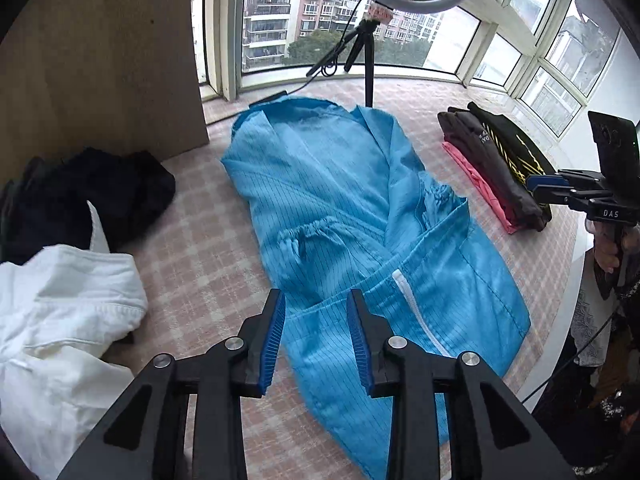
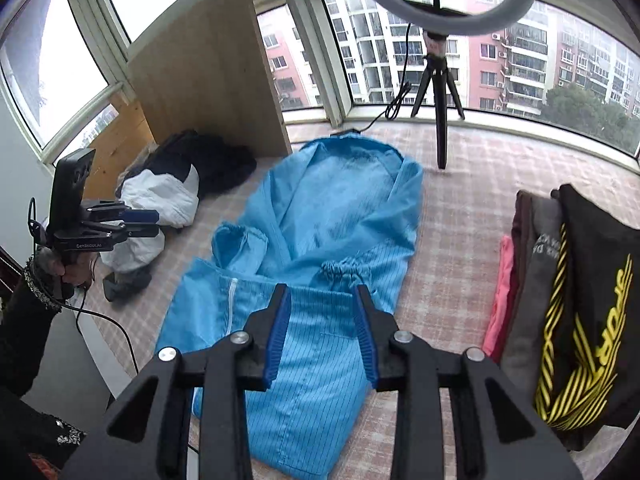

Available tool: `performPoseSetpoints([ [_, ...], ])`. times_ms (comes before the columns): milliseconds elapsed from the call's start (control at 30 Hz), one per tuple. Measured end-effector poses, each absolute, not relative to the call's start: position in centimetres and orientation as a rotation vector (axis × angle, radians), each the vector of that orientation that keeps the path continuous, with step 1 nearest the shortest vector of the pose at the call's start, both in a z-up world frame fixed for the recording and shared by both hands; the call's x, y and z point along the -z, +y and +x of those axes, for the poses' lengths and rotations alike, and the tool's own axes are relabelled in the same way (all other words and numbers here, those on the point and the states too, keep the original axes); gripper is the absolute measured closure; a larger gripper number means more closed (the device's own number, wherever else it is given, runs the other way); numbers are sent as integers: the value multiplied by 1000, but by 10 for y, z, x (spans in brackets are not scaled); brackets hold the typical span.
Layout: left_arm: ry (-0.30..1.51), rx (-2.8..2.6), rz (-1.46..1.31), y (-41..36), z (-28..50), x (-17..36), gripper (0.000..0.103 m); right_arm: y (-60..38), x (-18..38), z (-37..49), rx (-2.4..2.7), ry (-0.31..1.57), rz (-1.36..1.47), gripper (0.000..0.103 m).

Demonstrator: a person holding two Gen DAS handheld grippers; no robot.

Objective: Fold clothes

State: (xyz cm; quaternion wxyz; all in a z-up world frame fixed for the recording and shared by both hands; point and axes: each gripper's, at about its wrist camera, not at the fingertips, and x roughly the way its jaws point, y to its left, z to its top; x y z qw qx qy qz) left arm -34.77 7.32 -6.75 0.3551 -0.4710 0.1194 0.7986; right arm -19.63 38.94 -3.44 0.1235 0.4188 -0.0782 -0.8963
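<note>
A blue striped coat (image 1: 344, 184) lies flat on the pink checked cover (image 1: 200, 264). Both elastic-cuffed sleeves are folded in across its front, and its lower part with the white zipper (image 1: 416, 312) is folded up over them. My left gripper (image 1: 316, 296) hovers above the near left part of the coat, open, with nothing between its blue pads. The right wrist view shows the same coat (image 2: 332, 216) under my right gripper (image 2: 322, 292), which is also open and holds nothing. Each gripper appears in the other's view, the right gripper (image 1: 548, 190) and the left gripper (image 2: 140, 222), held clear of the cloth.
A stack of folded clothes (image 1: 496, 168), black, brown and pink, sits right of the coat. A loose heap of white clothes (image 1: 68, 304) and black clothes (image 1: 100, 188) lies left, by a wooden panel (image 1: 108, 60). A ring-light tripod (image 1: 370, 64) stands behind the coat, before the windows.
</note>
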Motion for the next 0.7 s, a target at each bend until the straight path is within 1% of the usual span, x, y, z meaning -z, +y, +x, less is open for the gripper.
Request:
performPoseSetpoints([
  [67, 303, -2119, -1147, 63, -362, 32, 68, 399, -4, -203, 2667, -205, 1156, 71],
  [100, 318, -2151, -1120, 61, -373, 20, 64, 402, -16, -209, 2705, -180, 1135, 71],
  [133, 335, -2182, -1098, 61, -385, 10, 63, 405, -27, -215, 2743, -155, 1113, 72],
  [200, 331, -2205, -1091, 65, -405, 2, 63, 413, -36, -230, 2779, -150, 1098, 78],
  [233, 326, -2196, -1096, 67, -414, 4, 63, 418, -30, -240, 2771, -171, 1115, 84],
  [267, 330, -2198, -1105, 72, -423, 8, 63, 420, -19, -251, 2764, -178, 1144, 86],
  [367, 318, -2160, -1166, 91, -447, 37, 63, 424, 31, -289, 2755, -121, 1288, 86],
  [400, 307, -2138, -1191, 99, -455, 50, 63, 425, 52, -302, 2723, -140, 1339, 86],
  [500, 361, -2079, -1258, 130, -473, 96, 63, 427, 114, -340, 2626, -191, 1480, 87],
  [700, 418, -1967, -1388, 181, -512, 180, 63, 416, 193, -400, 2505, -196, 1582, 87],
])
